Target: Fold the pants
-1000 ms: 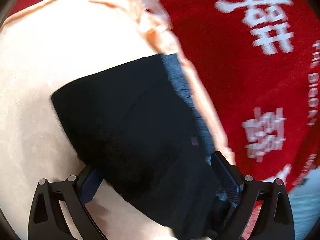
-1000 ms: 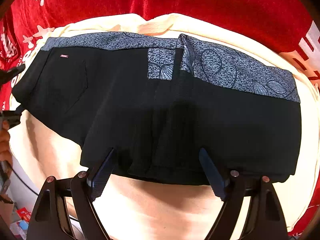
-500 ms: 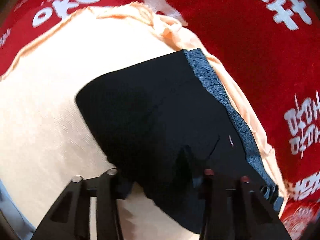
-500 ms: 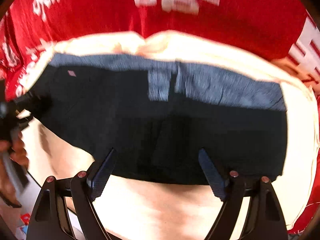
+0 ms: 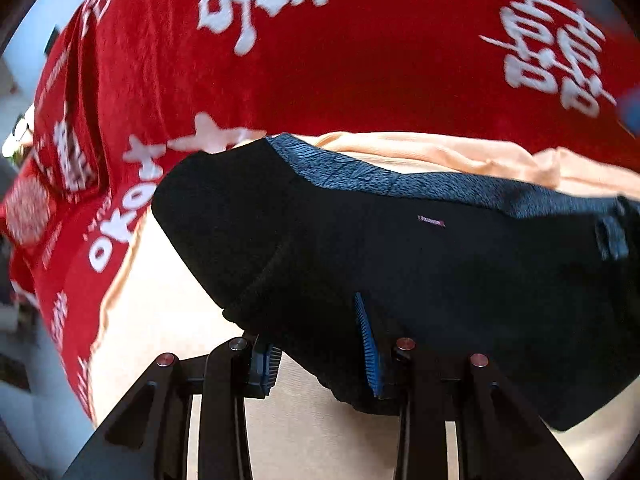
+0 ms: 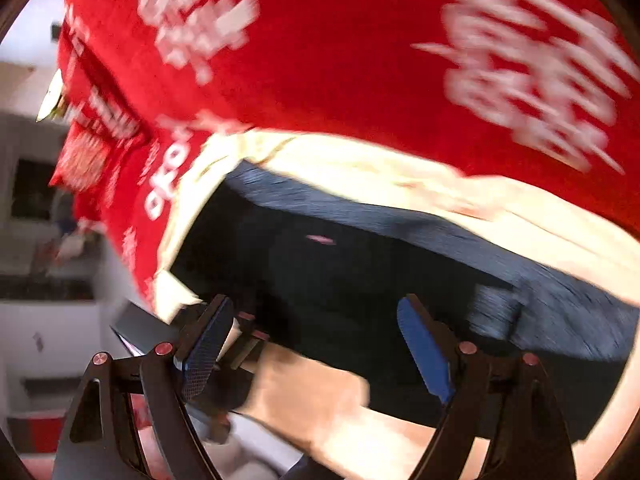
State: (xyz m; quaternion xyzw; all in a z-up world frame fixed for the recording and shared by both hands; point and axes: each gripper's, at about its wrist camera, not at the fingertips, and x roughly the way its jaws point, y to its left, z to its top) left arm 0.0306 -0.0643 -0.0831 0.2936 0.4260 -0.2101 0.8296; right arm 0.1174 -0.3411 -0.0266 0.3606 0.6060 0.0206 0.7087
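Black pants (image 5: 400,260) with a grey-blue patterned waistband (image 5: 400,184) lie on a cream cloth (image 5: 180,340). My left gripper (image 5: 318,354) is closing on the near edge of the pants' left end. Black fabric is bunched between its blue pads and raised into a hump. In the blurred right wrist view the pants (image 6: 340,280) stretch away to the right. My right gripper (image 6: 316,344) hovers open above their near edge with nothing between its fingers. A dark shape at the pants' left corner, probably the left gripper (image 6: 244,332), is too blurred to read.
A red blanket (image 5: 360,60) with white characters covers the surface behind and to the left of the cream cloth (image 6: 400,168). Its left edge drops off toward a pale room with shelves (image 6: 40,260).
The left gripper went from wide open to pinching the pants' edge, rolled over and lifted the fabric. The right gripper stayed open and swung left and up toward the pants' left end.
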